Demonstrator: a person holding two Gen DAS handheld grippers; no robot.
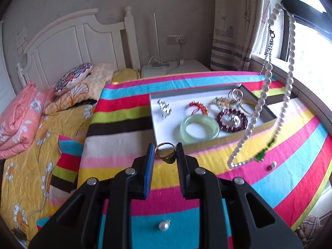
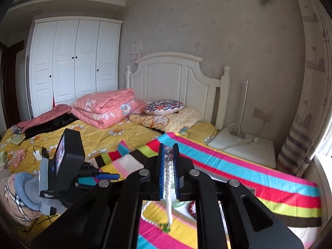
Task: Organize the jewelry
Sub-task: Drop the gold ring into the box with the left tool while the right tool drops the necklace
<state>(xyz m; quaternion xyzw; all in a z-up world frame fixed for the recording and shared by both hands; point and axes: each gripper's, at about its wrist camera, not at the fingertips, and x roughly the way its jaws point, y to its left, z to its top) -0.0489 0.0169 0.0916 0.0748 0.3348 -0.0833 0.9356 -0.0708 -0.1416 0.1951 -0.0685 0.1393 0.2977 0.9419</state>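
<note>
My left gripper [image 1: 165, 152] is shut on a gold ring with a green stone [image 1: 166, 154], held just before the near edge of the grey tray [image 1: 157, 128]. The tray holds a pale green bangle [image 1: 199, 127], a dark red bead bracelet [image 1: 232, 120], a silver piece [image 1: 164, 108], a red cord bracelet [image 1: 198, 106] and more. My right gripper [image 2: 168, 152] is shut on a white pearl necklace [image 2: 168, 178], which hangs in the left wrist view [image 1: 257, 108] with a green pendant [image 1: 260, 156] low over the striped blanket.
A pearl earring [image 1: 162, 226] and a small bead [image 1: 272, 165] lie on the striped blanket [image 1: 207, 186]. The bed with a pink quilt [image 2: 105, 108] and pillows is left. A white nightstand [image 2: 242, 145] and the window curtain [image 1: 234, 25] stand behind.
</note>
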